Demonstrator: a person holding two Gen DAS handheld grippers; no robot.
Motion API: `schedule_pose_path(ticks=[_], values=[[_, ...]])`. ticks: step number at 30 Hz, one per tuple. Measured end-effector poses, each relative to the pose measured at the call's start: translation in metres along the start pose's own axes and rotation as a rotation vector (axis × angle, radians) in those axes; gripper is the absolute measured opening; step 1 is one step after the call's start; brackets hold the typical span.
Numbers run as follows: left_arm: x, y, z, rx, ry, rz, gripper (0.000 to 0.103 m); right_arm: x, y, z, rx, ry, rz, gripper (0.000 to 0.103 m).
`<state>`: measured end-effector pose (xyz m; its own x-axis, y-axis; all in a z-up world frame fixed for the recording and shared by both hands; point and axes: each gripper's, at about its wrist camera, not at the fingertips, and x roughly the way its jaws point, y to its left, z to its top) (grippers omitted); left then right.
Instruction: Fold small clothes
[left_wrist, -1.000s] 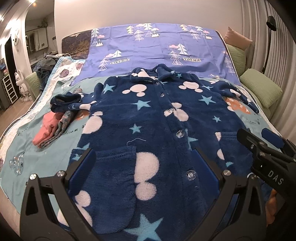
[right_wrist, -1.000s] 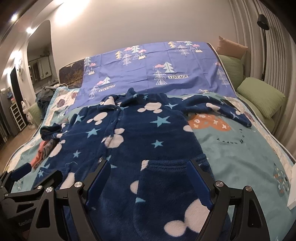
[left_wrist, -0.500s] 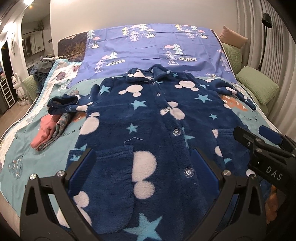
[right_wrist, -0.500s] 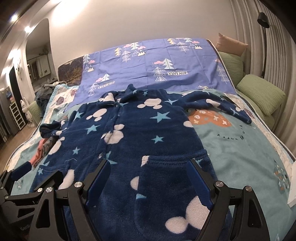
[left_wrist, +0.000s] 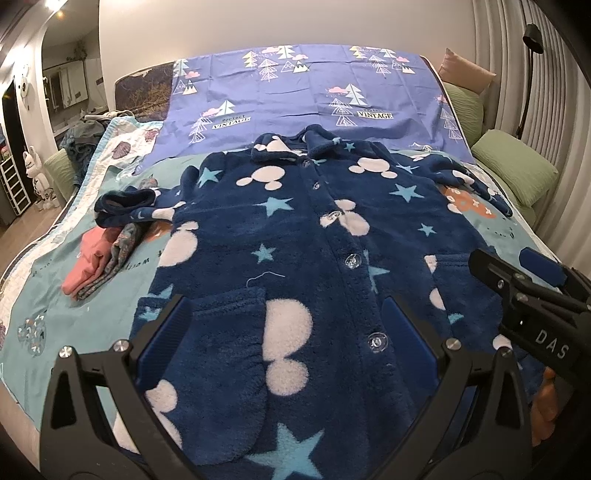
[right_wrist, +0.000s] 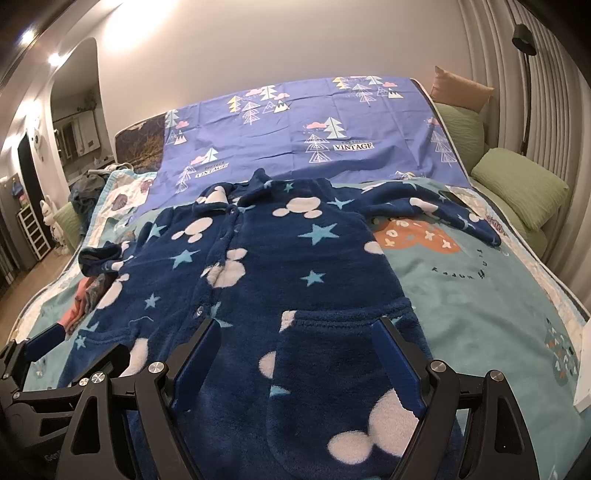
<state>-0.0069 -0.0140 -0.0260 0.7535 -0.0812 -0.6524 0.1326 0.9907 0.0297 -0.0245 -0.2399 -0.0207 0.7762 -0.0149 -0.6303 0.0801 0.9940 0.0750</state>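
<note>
Fleecy navy pyjama top (left_wrist: 295, 240) lies flat on the bed (left_wrist: 48, 295), collar far, hem near; left gripper (left_wrist: 288, 328) spread above its hem. Right wrist view: right gripper (right_wrist: 295, 343) spread over a pocket, holding nothing.

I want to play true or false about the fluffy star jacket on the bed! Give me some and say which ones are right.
1. The dark blue fleece jacket with stars and white mouse heads lies spread out flat, front side up. True.
2. The jacket is unbuttoned and wide open. False: its clear buttons are done up.
3. A small pile of folded pink and grey clothes lies beside one sleeve. True.
4. The left gripper is pinching the jacket. False: its fingers are apart, holding nothing.
5. The pillows by the wall are red. False: they are green.
</note>
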Motion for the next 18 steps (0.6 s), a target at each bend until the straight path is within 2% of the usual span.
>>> schedule_pose_path(ticks=[18], values=[[0.0017,-0.0022,-0.0015,0.008,0.009,-0.007,0.102,-0.0011,0.0015,-0.0001,-0.006,0.002,0.002,0.086]])
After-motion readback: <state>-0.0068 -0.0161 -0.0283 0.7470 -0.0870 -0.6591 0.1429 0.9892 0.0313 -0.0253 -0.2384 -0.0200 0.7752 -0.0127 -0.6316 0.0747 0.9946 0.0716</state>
